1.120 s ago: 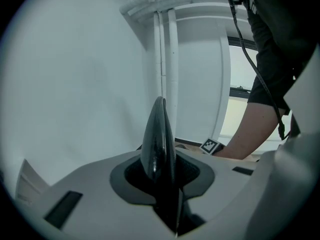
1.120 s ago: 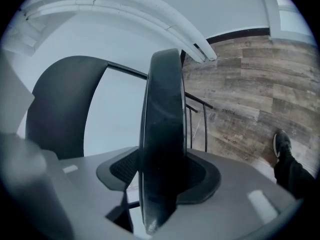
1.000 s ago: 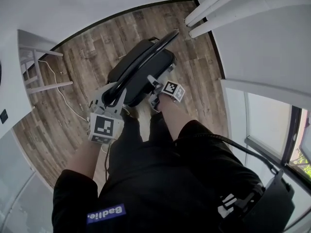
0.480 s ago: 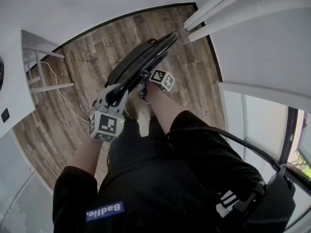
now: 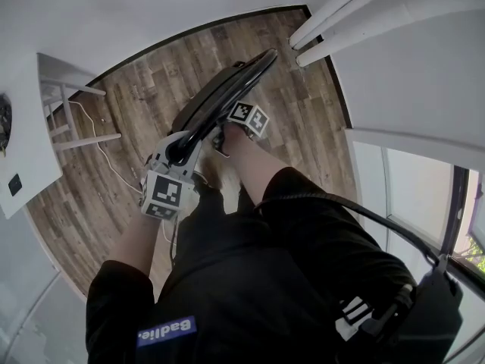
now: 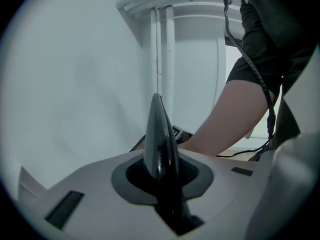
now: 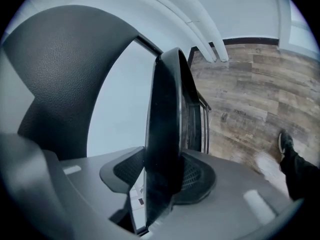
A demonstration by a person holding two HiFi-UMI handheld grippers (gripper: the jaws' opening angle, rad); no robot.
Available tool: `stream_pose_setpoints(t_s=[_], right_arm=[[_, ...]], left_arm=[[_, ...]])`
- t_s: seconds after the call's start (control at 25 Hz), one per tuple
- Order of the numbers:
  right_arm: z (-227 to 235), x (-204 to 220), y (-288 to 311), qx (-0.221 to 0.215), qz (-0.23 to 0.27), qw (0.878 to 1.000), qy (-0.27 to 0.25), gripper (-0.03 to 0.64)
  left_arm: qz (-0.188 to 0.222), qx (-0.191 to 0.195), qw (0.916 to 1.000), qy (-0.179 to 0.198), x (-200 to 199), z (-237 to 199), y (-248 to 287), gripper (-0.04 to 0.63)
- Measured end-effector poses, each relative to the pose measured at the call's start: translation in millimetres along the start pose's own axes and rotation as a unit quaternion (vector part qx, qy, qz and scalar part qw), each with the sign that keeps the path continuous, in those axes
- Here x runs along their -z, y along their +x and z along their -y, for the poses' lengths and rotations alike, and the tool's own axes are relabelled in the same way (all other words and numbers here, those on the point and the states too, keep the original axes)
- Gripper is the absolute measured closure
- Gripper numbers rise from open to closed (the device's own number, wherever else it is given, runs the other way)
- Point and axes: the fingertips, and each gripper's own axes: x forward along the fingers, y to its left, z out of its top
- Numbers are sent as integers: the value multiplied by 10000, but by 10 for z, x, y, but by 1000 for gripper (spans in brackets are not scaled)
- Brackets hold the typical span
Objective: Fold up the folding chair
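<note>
Wood floor [image 5: 98, 196], folding chair [image 5: 220, 97] edge-on — left claw [image 5: 178, 146] and right claw [image 5: 222, 133] each just tightened, clamped on its edge

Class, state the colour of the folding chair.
Black; the folding chair shows best in the head view.

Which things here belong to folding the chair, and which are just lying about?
Job: chair; left gripper and right gripper, whose jaws have both just been closing on the chair's frame.
Lying about: stool, cable, pipes.
</note>
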Motion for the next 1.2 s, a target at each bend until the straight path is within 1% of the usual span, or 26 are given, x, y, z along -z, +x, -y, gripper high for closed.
stream_pose_setpoints(t_s=[0.32, 0.44, 0.52, 0.64, 0.76, 0.92, 1.04, 1.2], right_arm=[[-82, -35, 117, 259, 71, 9996, -23, 457], [-190, -16, 165, 203, -16, 9998, -63, 457], [-230, 17, 181, 127, -161, 9996, -204, 457], [-253, 40, 196, 36, -303, 9986, -435, 462], [-278, 42, 211, -27, -317, 9980, -554, 463], [-280, 48, 201, -64, -310, 9974, -644, 463], [-261, 48, 188, -83, -296, 9971, -692, 462], [-231, 70, 148, -73, -315, 9966, -753, 462]], left_arm=[[-10, 39, 10000, 41, -13, -55, -7, 523], [46, 7, 10000, 1, -22, -144, -13, 523], [76, 35, 10000, -27, -26, -186, -20, 523], [106, -3, 9999, 32, -32, -228, -17, 523], [74, -51, 9999, 111, -30, -267, -19, 525], [99, 41, 9997, 223, -37, -269, -21, 524], [191, 101, 9997, 128, -40, -234, -8, 522], [130, 94, 9998, 147, -22, -205, -32, 522]])
